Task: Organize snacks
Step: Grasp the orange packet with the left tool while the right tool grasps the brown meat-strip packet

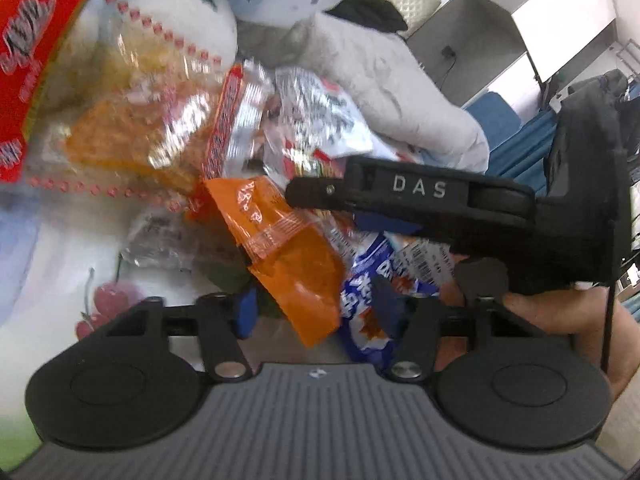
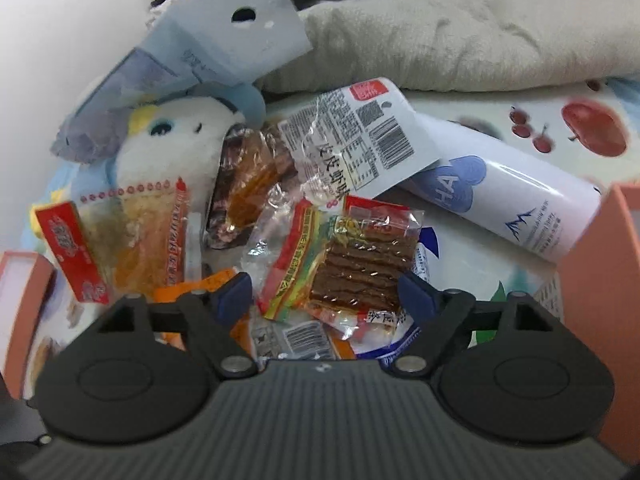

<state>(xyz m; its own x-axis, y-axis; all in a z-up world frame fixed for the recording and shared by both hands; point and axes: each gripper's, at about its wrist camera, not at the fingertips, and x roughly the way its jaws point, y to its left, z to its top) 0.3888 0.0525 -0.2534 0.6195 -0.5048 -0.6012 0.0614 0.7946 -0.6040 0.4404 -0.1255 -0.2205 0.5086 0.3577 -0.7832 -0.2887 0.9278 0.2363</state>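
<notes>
A heap of snack packets lies on a fruit-print sheet (image 2: pixel 480 264). In the left wrist view my left gripper (image 1: pixel 314 310) is low over the heap, its blue fingertips (image 1: pixel 245 312) on either side of an orange packet (image 1: pixel 296 268) and a blue-and-white packet (image 1: pixel 366 312); no firm pinch shows. The black finger marked DAS (image 1: pixel 416 192) of the other tool crosses above them, a hand (image 1: pixel 560 320) behind it. In the right wrist view my right gripper (image 2: pixel 326 292) stands open around a clear packet of brown strips (image 2: pixel 360 264).
A white plush toy (image 2: pixel 172 140), a red box (image 1: pixel 28 60), a white spray can (image 2: pixel 512 200) and a grey pillow (image 2: pixel 460 32) ring the heap. Salmon-coloured box walls (image 2: pixel 600 272) stand at the right and at the far left (image 2: pixel 20 300).
</notes>
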